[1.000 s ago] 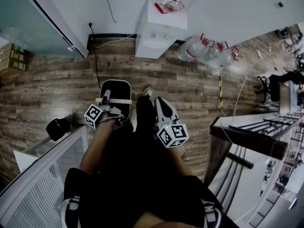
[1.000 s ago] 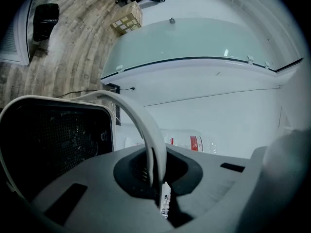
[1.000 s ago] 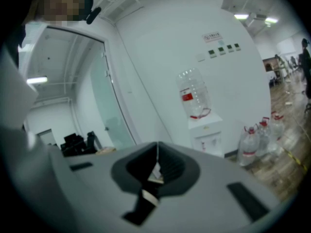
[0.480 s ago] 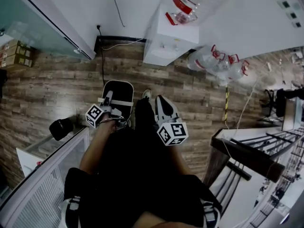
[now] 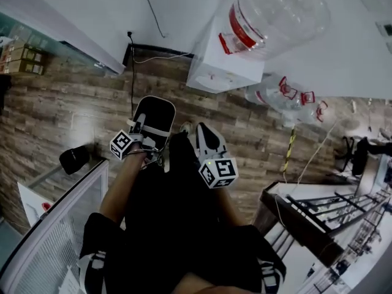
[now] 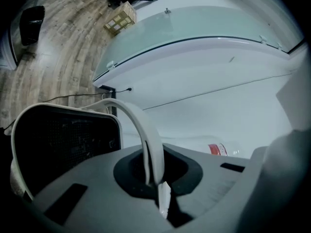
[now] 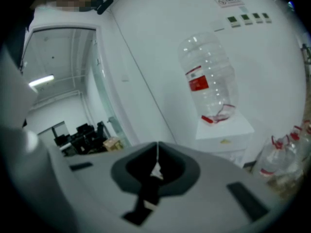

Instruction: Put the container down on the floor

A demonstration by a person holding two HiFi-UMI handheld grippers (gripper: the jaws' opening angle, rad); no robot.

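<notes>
Two grippers: left gripper [image 5: 138,127] fingers are clamped on the white handle [image 6: 143,130] of the container [image 5: 156,112], which hangs just ahead of them, seemingly off the floor [image 5: 73,109]. Right gripper [image 5: 203,131] fingers pressed together, empty. Left does the lowering, I'd guess.

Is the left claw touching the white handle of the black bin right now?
Touching. In the left gripper view, the white handle arcs up from the bin and runs down into the shut left claw, pinched between its two halves.
</notes>
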